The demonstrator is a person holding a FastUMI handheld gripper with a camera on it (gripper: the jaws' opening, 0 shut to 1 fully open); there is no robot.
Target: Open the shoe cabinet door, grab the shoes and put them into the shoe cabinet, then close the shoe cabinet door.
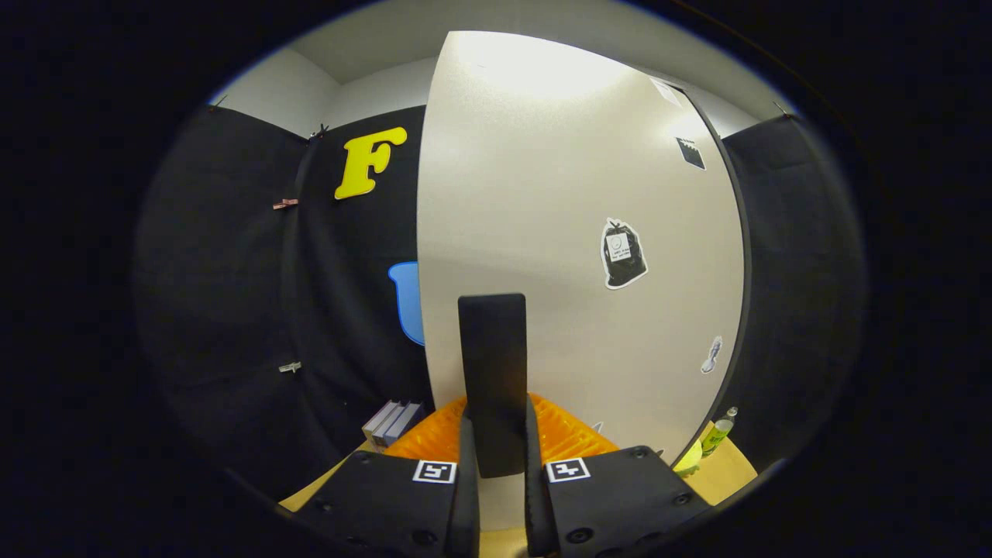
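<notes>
On the left, beside the dark booth wall, a few grey books (392, 423) lie low on the tabletop (325, 477). Next to them an orange ribbed rack (570, 438) spreads just beyond the claw (496, 457). The claw's two fingers are drawn close together, pinching a dark upright handle (492, 372) that rises between them; it looks clamped on both sides. That handle appears to belong to the pale shoe cabinet door (542, 232), which stands right ahead and bears a few stickers (622, 253). Further right, past the door's dark edge, a small green bottle (718, 434) stands near a yellow-green object (688, 459).

The task seems to be at a door step, but whether opening or closing I cannot tell. No shoes or cabinet interior can be made out.
</notes>
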